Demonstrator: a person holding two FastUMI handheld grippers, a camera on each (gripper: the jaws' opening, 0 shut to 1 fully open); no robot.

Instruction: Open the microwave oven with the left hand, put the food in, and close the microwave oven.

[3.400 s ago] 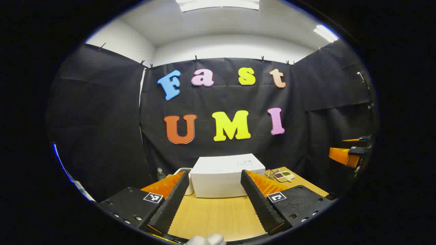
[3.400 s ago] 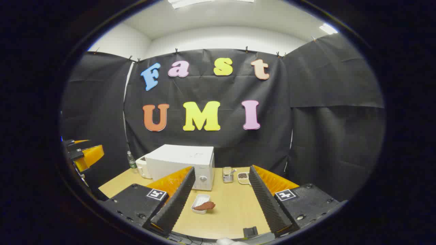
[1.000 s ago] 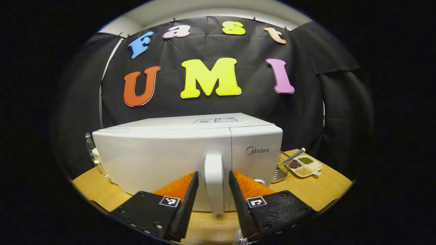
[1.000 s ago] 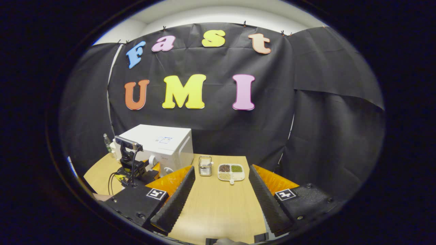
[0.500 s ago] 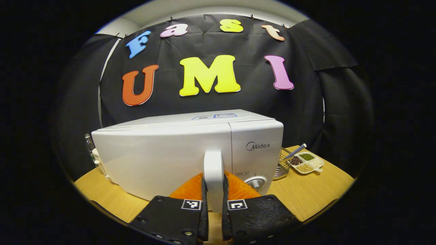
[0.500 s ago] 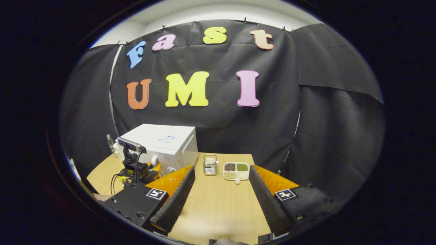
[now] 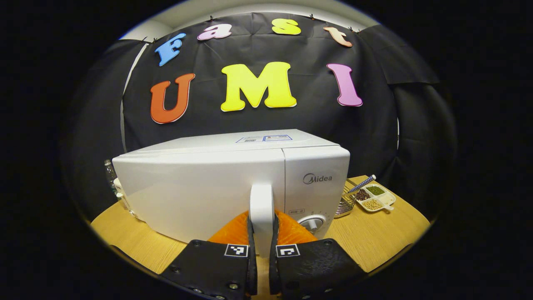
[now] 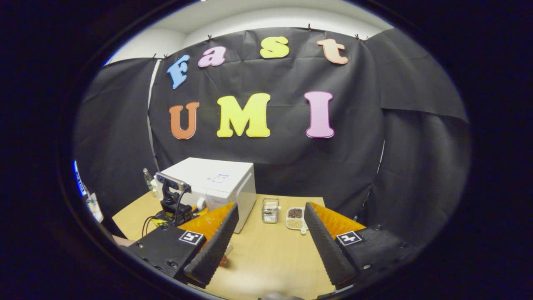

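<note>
The white box-shaped microwave oven (image 7: 233, 183) sits on the light wooden table (image 7: 374, 237) and takes up the middle of the left gripper view, its door closed flush with the body. Its white vertical bar handle (image 7: 261, 208) stands at lower centre of that view, between the door and the control panel with its round dial (image 7: 313, 223). The left gripper (image 7: 261, 233) is clamped on this handle: both black ribbed fingers (image 7: 250, 237) press its two sides, with the orange finger backs showing just behind them.

In the right gripper view the same oven appears small at left of centre (image 8: 216, 183), and the left gripper with its camera mast and cables shows in front of it (image 8: 173, 204).

The right gripper (image 8: 268, 233) hangs above the table with its fingers spread wide apart and nothing between them. At the tip of its left finger, low in that view, a small reddish-brown bit of food (image 8: 223, 260) peeks out; most of it is hidden, so its dish cannot be made out.

To the right of the oven stand a small wire mesh basket (image 8: 270, 210) and, just beside it, a white divided dish of beans and grains (image 8: 295, 218); they also show at the right of the left gripper view. A clear plastic bottle (image 8: 146, 177) stands behind the oven's left end.
</note>
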